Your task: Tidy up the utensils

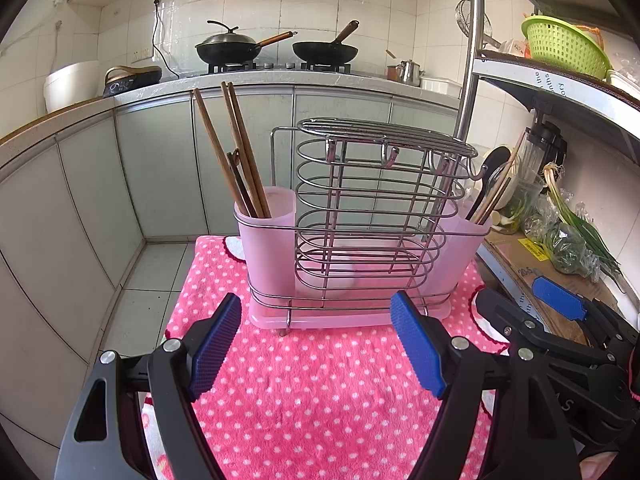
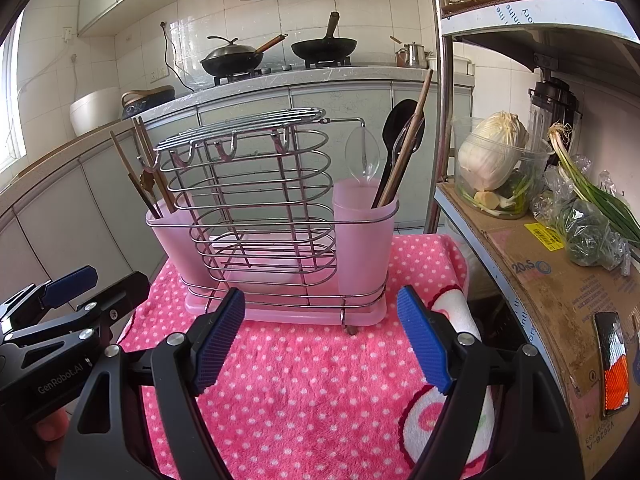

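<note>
Kitchen; pink dotted towel (image 1: 312, 392) under utensil rack (image 1: 360, 216).

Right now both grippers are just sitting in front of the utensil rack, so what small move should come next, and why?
Probably ease the right gripper forward and up toward the right cup, aiming at the black spoon. Both it and the left gripper are open and empty, short of the rack, and that cup mixes spoons with a wooden stick, while the chopsticks stand in the left cup.

Chopstick (image 1: 224, 152) bottoms hidden in cup (image 1: 266, 232)
</note>
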Motion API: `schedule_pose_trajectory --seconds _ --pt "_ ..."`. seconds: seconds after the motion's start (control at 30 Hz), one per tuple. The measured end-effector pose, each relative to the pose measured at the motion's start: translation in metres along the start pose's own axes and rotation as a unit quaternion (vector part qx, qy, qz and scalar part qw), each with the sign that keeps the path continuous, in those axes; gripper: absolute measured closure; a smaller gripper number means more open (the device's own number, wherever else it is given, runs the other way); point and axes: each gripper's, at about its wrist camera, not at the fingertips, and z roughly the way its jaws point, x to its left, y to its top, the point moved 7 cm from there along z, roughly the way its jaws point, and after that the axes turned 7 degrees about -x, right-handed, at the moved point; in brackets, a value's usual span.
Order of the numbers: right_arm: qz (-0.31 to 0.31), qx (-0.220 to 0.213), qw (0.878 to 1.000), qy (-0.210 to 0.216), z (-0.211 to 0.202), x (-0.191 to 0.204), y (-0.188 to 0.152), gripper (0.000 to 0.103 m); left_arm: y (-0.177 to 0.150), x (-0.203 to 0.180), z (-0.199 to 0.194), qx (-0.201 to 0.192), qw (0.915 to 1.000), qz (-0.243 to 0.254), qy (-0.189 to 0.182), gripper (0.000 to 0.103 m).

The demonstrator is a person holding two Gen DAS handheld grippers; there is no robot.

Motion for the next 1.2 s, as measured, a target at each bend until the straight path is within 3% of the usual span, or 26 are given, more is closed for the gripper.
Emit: schedule_pose_trajectory --seconds 1.2 --pt "-0.003 0.005 1.0 -0.004 0.0035 -0.0036 -0.0015 0.024 -0.0036 0.0016 0.0077 0.008 1.0 0.001 0.0 0.028"
